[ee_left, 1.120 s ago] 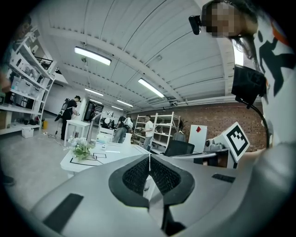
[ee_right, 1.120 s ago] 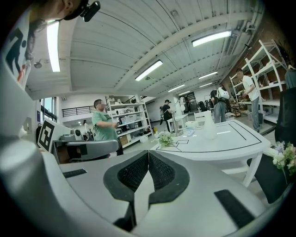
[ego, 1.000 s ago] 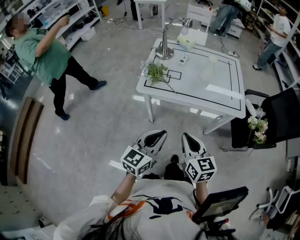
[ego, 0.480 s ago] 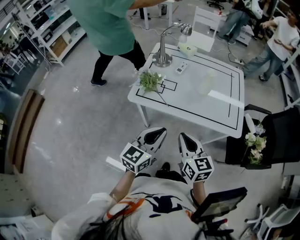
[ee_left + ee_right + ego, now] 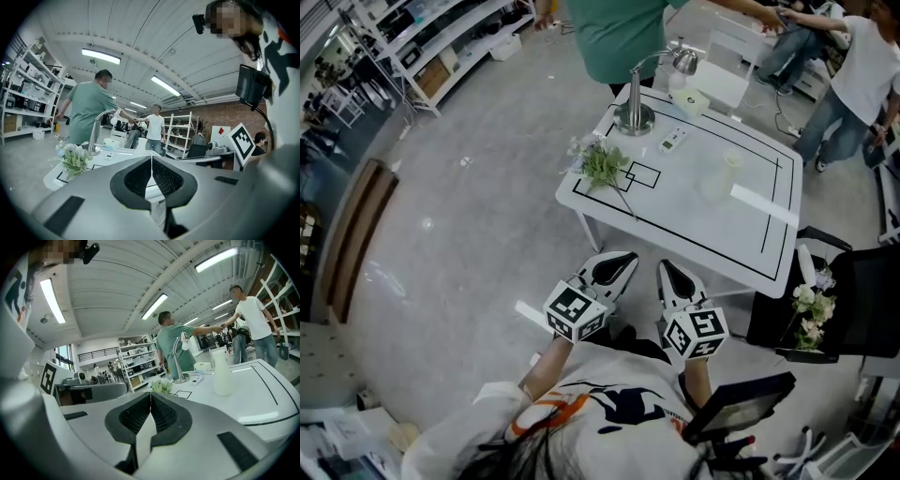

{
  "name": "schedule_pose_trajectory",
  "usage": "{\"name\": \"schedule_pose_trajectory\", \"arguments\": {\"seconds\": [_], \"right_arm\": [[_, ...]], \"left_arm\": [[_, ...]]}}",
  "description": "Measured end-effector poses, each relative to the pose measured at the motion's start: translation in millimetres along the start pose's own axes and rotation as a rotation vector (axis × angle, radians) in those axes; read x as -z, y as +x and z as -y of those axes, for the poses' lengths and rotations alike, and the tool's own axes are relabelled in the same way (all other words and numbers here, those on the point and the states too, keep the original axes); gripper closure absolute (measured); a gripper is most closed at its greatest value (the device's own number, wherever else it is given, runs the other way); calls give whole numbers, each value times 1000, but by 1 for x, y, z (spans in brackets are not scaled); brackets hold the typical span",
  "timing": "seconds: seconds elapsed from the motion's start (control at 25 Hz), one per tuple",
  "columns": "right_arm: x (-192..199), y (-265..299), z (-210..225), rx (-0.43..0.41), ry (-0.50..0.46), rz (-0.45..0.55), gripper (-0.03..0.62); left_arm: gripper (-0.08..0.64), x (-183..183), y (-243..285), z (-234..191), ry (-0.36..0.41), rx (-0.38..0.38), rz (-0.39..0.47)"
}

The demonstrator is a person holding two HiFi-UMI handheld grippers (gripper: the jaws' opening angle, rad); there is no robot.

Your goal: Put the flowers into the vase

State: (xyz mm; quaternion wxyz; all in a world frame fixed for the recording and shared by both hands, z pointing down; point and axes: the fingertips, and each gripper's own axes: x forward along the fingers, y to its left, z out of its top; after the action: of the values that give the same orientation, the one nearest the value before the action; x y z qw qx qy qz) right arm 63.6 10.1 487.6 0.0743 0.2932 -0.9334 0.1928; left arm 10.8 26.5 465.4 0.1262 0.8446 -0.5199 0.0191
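Observation:
A bunch of green and white flowers (image 5: 602, 164) lies at the left end of the white table (image 5: 694, 220); it also shows in the left gripper view (image 5: 72, 157) and the right gripper view (image 5: 161, 386). The pale vase (image 5: 724, 173) stands upright toward the table's right side, empty, and rises tall in the right gripper view (image 5: 221, 372). My left gripper (image 5: 626, 257) and right gripper (image 5: 664, 268) hover side by side just short of the table's near edge, both shut with nothing in them. Their jaws meet in the gripper views (image 5: 151, 157) (image 5: 150, 393).
A desk lamp (image 5: 635, 111), a remote (image 5: 672, 141), a white box (image 5: 689, 101) and a white strip (image 5: 764, 204) sit on the table. A person in a green shirt (image 5: 619, 33) stands behind it. A black chair (image 5: 862, 291) with more flowers (image 5: 809, 314) is at right.
The table has come closer to me and both grippers. The person in green has walked from the far left to behind the table. Both grippers stay shut.

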Motion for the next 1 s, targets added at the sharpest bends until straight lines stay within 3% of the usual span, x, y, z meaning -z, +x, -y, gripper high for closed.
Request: {"name": "schedule_pose_trajectory", "arguments": {"seconds": [0.52,1.0], "right_arm": [[-16,78,22,-23,-34,-47,577],[-9,203,36,-38,-126,-197,572]], "left_arm": [[551,-4,25,-79,-18,-27,-12],[551,-24,43,-187,-34,-36,-1]]}}
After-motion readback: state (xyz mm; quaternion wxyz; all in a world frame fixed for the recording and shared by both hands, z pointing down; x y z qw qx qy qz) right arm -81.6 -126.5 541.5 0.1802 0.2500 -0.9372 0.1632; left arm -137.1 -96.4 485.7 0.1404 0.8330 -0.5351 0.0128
